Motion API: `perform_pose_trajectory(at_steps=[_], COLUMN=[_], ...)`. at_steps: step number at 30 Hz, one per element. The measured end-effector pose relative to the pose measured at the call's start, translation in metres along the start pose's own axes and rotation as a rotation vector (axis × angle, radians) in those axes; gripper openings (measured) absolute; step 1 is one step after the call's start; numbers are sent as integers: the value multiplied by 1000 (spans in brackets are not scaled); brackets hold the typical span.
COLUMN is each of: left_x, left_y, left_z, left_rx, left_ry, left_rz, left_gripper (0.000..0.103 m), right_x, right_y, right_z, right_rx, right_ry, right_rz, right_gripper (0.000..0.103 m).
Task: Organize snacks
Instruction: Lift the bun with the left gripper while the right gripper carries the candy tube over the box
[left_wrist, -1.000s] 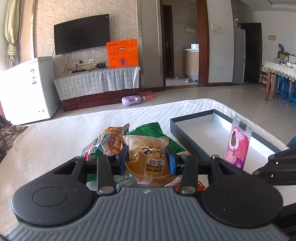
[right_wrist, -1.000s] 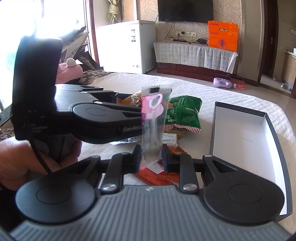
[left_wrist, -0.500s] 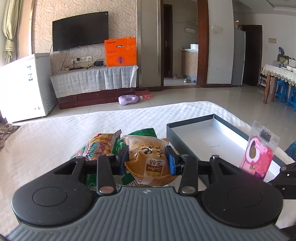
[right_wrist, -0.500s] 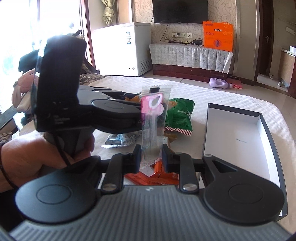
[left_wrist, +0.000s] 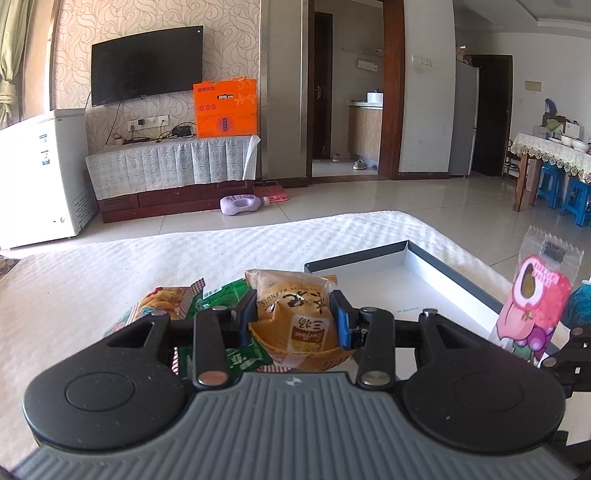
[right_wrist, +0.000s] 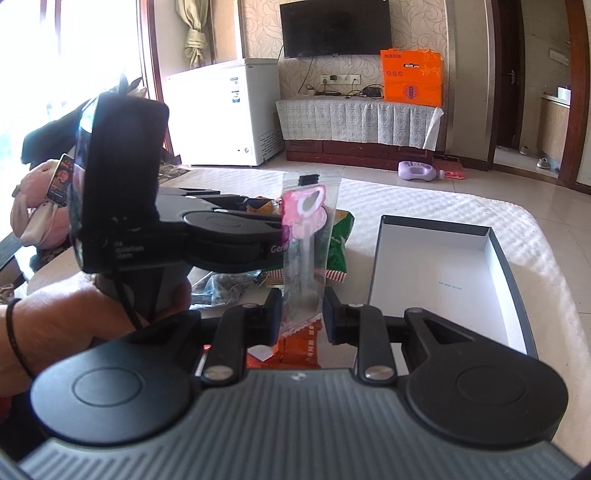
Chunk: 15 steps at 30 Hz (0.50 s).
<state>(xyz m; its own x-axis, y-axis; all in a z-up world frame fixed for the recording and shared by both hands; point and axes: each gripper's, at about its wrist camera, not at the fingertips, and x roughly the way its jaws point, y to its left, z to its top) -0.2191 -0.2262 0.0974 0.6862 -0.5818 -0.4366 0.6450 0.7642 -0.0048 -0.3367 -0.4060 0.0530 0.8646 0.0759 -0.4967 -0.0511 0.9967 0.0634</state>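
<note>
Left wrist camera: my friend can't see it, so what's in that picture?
The left gripper has its fingers shut on an orange peanut bag above a white tablecloth. More snack bags lie at the left, an open grey box at the right, and a pink packet stands upright at the right edge.

We see the snack pile (right_wrist: 332, 247) lying on the desk (right_wrist: 424, 199) left of the box (right_wrist: 436, 280). Behind the desk, a bottle (left_wrist: 242, 204) lies on the floor before the cabinet (left_wrist: 170, 173).
</note>
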Motion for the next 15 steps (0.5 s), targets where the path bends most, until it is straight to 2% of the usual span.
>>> perform_pose_trajectory(at_steps=[15], left_x=[23], left_y=[-53], left_z=[15], left_rx=[7], left_ry=[-19], left_rz=[-92], left_gripper=[48], right_x=[-13], right_y=[-31], right_z=[-10], right_rx=[58], right_ry=[6], right_rz=[-88], right_gripper=[26])
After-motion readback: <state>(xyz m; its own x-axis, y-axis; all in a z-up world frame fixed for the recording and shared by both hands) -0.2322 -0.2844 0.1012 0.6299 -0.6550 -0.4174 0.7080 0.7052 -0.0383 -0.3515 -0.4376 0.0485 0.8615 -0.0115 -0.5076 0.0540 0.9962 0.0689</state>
